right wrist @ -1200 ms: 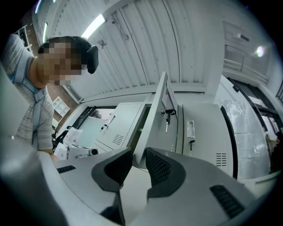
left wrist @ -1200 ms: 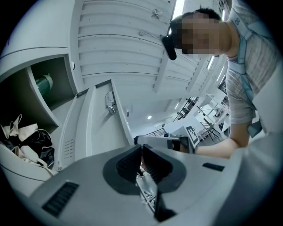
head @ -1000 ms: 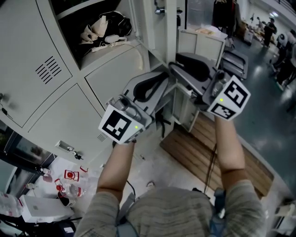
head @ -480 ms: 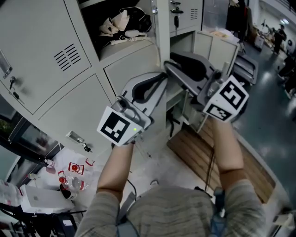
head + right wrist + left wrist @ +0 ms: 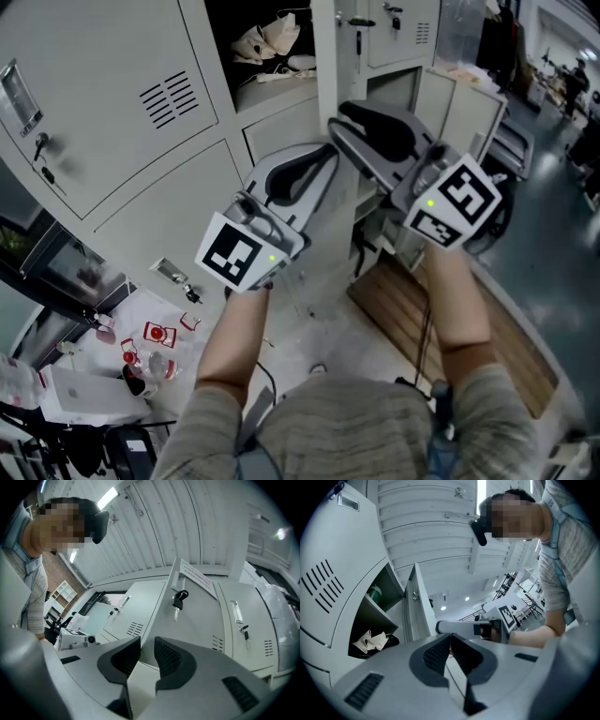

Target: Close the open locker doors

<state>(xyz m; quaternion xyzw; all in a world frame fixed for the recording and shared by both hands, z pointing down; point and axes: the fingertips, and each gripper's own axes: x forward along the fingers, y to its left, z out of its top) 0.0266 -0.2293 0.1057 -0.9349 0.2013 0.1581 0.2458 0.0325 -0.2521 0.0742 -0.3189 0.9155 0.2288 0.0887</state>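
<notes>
Grey lockers (image 5: 281, 131) fill the top of the head view. One upper compartment (image 5: 267, 42) stands open, with white bags and cloth inside; its vented door (image 5: 103, 103) is swung out to the left, a key in its lock. A lower door (image 5: 469, 103) at the right also stands open. My left gripper (image 5: 323, 155) is in front of the lockers and touches nothing; its tips meet in the left gripper view (image 5: 450, 639). My right gripper (image 5: 342, 120) is beside it with a narrow gap and nothing held (image 5: 146, 651). A door with a hanging key (image 5: 177, 603) is straight ahead of it.
A wooden pallet (image 5: 422, 319) lies on the floor at the lower right. A white box (image 5: 75, 394) and red-and-white items (image 5: 150, 337) sit on the floor at the lower left. People stand far off at the right (image 5: 572, 80).
The lockers have slid right and down in the head view, so more of the vented door's front shows. Both grippers keep the same pose side by side.
</notes>
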